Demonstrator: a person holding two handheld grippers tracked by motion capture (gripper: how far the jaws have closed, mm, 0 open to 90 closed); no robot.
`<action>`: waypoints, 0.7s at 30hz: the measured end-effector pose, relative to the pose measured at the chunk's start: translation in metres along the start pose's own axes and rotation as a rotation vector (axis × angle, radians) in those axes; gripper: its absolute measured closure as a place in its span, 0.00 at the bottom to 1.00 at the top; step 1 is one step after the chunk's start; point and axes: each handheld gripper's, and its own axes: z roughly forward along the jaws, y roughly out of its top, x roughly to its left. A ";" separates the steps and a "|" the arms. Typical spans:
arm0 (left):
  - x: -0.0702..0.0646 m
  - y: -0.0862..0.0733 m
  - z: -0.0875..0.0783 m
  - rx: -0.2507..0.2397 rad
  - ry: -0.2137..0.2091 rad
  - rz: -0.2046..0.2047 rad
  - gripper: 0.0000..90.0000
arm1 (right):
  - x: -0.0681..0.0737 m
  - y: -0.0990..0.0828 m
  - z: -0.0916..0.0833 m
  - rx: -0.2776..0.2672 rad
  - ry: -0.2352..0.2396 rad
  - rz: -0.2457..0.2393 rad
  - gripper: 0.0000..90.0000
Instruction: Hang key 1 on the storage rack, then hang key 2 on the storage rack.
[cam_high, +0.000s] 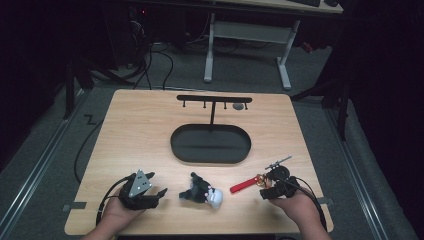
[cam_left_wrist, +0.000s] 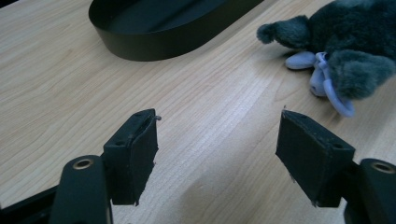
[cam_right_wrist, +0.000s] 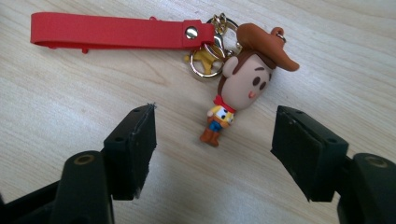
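Note:
A keychain lies on the wooden table at the front right, made of a red strap, gold rings and a small cowboy figure. My right gripper is open. The figure's legs lie between its jaws and touch neither pad. A grey plush toy with a white part lies at the front centre. My left gripper stands open just left of the plush, over bare wood, with nothing between its jaws.
A black oval tray sits mid-table. Behind it rises a black hanger stand with several hooks, and a small grey thing hangs at its right end. A slim metal tool lies at the right.

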 end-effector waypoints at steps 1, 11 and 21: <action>0.000 0.000 0.000 0.000 0.000 0.000 0.33 | -0.001 0.002 0.002 0.004 0.009 0.001 0.32; 0.002 -0.002 -0.003 0.002 0.001 -0.010 0.33 | -0.006 0.015 0.016 0.064 -0.029 0.025 0.38; 0.004 -0.003 -0.005 -0.005 0.002 -0.013 0.33 | -0.011 0.025 0.024 0.084 -0.028 0.046 0.51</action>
